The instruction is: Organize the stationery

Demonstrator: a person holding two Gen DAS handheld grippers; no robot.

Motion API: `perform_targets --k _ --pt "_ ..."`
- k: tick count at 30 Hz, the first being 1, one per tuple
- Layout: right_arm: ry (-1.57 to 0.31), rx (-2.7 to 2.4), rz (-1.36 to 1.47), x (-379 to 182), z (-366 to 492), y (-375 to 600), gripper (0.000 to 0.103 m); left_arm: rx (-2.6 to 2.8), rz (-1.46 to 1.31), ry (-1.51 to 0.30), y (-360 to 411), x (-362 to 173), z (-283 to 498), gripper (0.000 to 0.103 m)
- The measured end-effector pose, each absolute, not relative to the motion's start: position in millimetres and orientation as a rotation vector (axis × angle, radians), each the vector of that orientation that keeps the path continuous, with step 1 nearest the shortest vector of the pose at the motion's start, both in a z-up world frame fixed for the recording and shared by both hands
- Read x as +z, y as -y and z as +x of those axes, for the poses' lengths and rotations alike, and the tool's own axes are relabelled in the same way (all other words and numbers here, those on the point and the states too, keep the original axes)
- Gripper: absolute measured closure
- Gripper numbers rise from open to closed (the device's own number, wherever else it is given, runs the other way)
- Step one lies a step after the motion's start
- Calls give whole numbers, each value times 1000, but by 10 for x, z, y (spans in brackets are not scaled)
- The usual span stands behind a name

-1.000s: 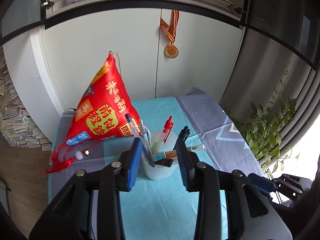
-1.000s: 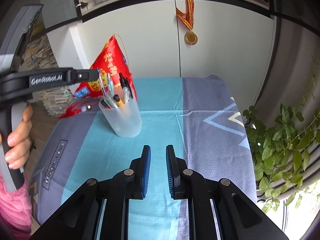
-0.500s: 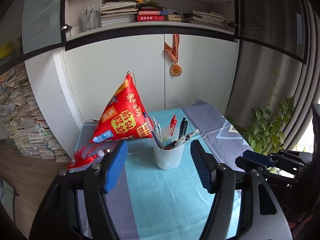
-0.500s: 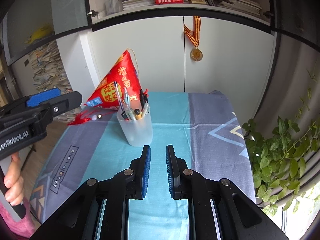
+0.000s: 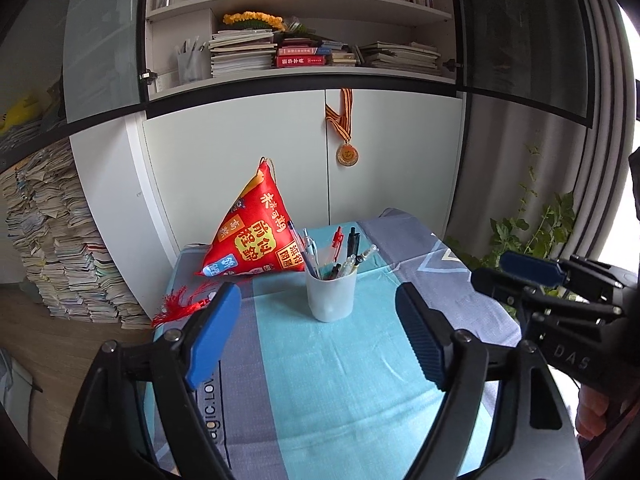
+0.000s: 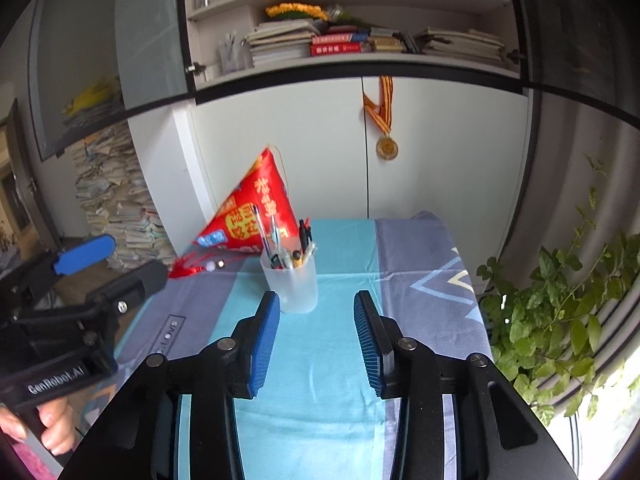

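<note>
A translucent white cup (image 5: 331,296) stands upright on the blue and grey tablecloth (image 5: 320,380), holding several pens (image 5: 340,256). It also shows in the right wrist view (image 6: 291,286), with its pens (image 6: 288,248). My left gripper (image 5: 318,320) is open wide and empty, well back from the cup. My right gripper (image 6: 316,320) is open and empty, also short of the cup. The right gripper's body appears at the right edge of the left wrist view (image 5: 560,304); the left gripper's body appears at the left of the right wrist view (image 6: 72,304).
A red triangular pillow (image 5: 256,236) with a red tassel (image 5: 180,304) lies behind the cup. White cabinet doors with a hanging medal (image 5: 347,155) stand behind the table. Stacked papers (image 5: 52,248) rise at left, a green plant (image 6: 568,304) at right.
Both grippers have pulled back and up from the cup. My left gripper opened wider, letting go near the pens. My right gripper went from shut to open.
</note>
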State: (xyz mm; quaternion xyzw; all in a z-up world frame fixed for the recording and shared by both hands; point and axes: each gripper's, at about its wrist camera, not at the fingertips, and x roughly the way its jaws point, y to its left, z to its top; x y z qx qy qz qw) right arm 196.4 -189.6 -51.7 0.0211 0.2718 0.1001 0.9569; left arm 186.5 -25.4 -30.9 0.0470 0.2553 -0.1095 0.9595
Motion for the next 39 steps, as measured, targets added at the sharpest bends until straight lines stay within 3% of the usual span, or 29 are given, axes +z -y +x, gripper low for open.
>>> perform_targets --k 4,6,8,14,23,26,39 --pt "-506 193 49 -393 1779 1910 61 -218 97 -492 259 -256 1665 19" --pt "-481 191 60 -340 1690 1925 52 -210 102 -476 260 -237 1575 17" --pt "-458 184 66 -300 1609 1939 50 -207 104 -465 258 -216 1495 16" --pt "-413 163 63 -189 1357 1967 48 -186 98 -436 258 -140 1307 5" --pt "-342 126 88 46 1017 2040 43 -130 69 -388 155 63 997 1" --pt "-294 119 98 135 865 2047 29 -126 64 -363 110 96 884 1" --pt "-269 140 60 161 671 1904 28 -116 66 -342 68 113 708 1"
